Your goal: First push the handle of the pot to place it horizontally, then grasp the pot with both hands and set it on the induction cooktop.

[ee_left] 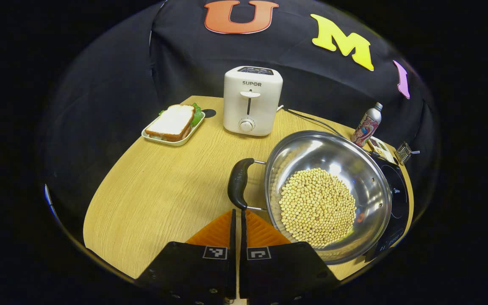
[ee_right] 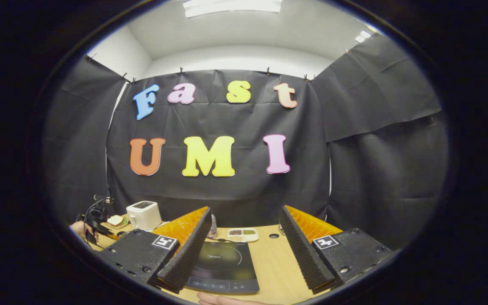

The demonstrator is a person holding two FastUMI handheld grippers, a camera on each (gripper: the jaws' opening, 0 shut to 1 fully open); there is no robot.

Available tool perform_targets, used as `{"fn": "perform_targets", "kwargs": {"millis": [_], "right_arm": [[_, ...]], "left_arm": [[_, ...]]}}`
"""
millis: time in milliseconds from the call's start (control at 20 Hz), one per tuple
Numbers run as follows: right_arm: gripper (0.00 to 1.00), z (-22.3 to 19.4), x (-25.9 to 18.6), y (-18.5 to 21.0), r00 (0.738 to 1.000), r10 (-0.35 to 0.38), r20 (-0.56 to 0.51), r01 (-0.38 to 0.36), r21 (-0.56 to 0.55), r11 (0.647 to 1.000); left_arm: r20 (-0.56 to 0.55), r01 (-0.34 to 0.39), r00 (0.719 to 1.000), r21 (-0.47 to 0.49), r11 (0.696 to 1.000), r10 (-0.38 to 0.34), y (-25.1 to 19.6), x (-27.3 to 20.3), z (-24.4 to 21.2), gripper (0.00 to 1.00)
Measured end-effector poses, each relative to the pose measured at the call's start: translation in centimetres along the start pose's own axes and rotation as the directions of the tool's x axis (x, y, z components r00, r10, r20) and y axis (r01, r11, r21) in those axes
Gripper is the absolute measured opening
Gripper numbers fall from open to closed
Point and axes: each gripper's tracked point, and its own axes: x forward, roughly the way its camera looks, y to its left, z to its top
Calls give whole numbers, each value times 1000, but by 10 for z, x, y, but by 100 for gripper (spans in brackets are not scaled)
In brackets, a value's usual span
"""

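Presently logged: pot [ee_left: 328, 190] of beans beside induction cooktop [ee_right: 223, 264], not yet lifted; left gripper [ee_left: 238, 222] clenched empty, tips just short of handle [ee_left: 238, 183]; right gripper [ee_right: 244, 250] released above cooktop.

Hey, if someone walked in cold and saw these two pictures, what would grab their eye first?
Probably the shiny steel pot full of soybeans, right of centre on the wooden table in the left gripper view, with the shut left gripper just below its black handle. Behind it stand a white toaster and a sandwich on a tray. In the right gripper view, the open right gripper frames the black induction cooktop.
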Motion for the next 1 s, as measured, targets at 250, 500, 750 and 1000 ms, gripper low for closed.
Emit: {"fn": "perform_targets", "kwargs": {"millis": [250, 500, 750, 1000], "right_arm": [[100, -8, 11, 28, 999, 34, -35, -35, -6, 999], [100, -26, 32, 56, 993, 65, -99, -67, -16, 998], [100, -62, 63, 88, 976, 95, -197, -100, -18, 995], [100, -113, 102, 126, 936, 137, -325, -147, -5, 989]], "left_arm": [[130, -13, 992, 65, 998, 5, -7, -47, 10, 82], [271, 3, 962, 81, 997, -25, -20, -99, 29, 98], [399, 57, 913, 78, 995, -84, -43, -134, 48, 98], [414, 77, 904, 73, 994, -101, -43, -124, 57, 98]]}}
